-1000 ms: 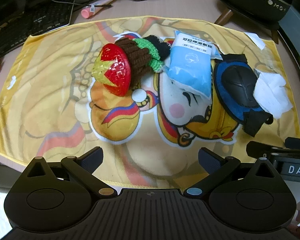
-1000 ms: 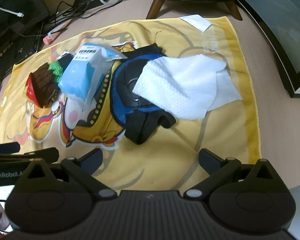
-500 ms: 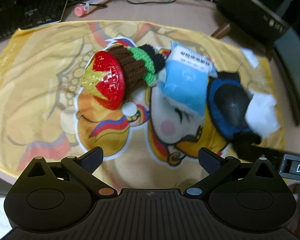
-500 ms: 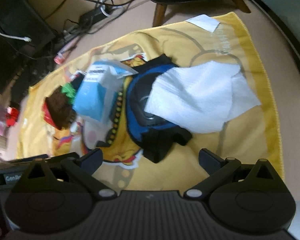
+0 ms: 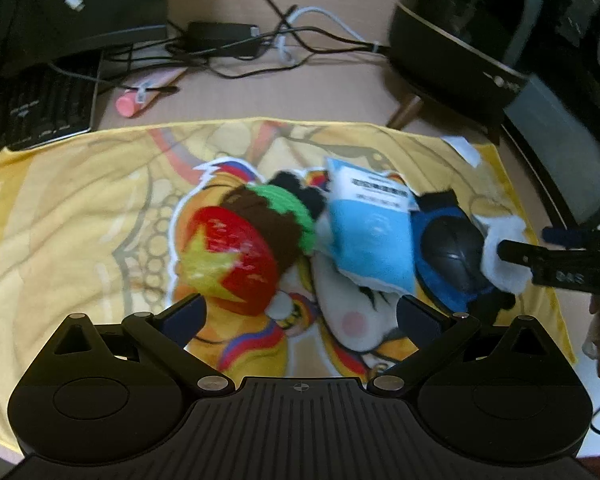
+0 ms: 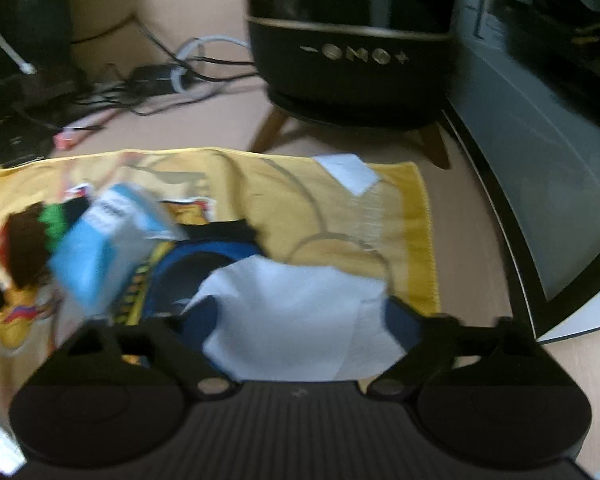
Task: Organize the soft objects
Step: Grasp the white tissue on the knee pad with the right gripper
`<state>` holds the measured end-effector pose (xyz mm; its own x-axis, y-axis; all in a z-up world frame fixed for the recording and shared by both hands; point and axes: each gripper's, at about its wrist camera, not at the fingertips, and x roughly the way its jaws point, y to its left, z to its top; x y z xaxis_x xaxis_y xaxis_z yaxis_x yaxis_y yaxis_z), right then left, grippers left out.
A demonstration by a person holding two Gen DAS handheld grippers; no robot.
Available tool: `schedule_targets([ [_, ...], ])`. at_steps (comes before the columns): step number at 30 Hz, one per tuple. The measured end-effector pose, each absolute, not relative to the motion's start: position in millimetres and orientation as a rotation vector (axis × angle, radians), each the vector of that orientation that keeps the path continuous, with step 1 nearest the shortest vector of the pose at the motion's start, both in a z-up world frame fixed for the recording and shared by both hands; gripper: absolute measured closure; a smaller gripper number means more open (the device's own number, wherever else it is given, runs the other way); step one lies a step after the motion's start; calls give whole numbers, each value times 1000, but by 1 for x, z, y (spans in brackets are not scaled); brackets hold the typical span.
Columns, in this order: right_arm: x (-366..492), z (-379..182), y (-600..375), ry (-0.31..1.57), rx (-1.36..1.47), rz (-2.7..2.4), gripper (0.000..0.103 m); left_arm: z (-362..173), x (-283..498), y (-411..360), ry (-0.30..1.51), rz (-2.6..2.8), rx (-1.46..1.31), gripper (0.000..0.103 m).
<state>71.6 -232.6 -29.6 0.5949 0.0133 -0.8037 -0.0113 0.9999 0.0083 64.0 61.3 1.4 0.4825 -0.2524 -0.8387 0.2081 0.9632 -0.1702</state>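
A yellow cartoon-print towel (image 5: 80,216) covers the desk. On it lie a crocheted toy with a red strawberry face (image 5: 236,252), a blue pack of cotton pads (image 5: 370,232), a blue-and-black knee pad (image 5: 450,256) and a white tissue (image 5: 504,256). My left gripper (image 5: 300,314) hangs open just in front of the toy and the blue pack. My right gripper (image 6: 296,316) is open low over the white tissue (image 6: 296,316), its fingers on either side of it. The right gripper's body (image 5: 560,264) shows at the left wrist view's right edge.
A black speaker on wooden legs (image 6: 352,40) stands behind the towel's far right corner. Tangled cables (image 5: 240,48), a keyboard (image 5: 36,108) and a pink tube (image 5: 140,96) lie beyond the far edge. A monitor's edge (image 6: 540,200) runs along the right.
Both grippers have moved forward and lower toward the objects. The right one now straddles the white tissue. The left one is close to the toy and blue pack. Objects have not moved.
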Motion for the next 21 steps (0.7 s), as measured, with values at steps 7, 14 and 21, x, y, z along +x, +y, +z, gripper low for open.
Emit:
schedule_targets([
  [7, 101, -52, -239, 1013, 8, -66, 27, -7, 79, 98, 1056, -437, -174, 0],
  [14, 91, -39, -242, 1056, 35, -33, 88, -10, 89, 107, 1071, -429, -189, 0],
  [21, 89, 23, -241, 953, 117, 65, 88, -1, 87, 114, 1067, -352, -174, 0],
])
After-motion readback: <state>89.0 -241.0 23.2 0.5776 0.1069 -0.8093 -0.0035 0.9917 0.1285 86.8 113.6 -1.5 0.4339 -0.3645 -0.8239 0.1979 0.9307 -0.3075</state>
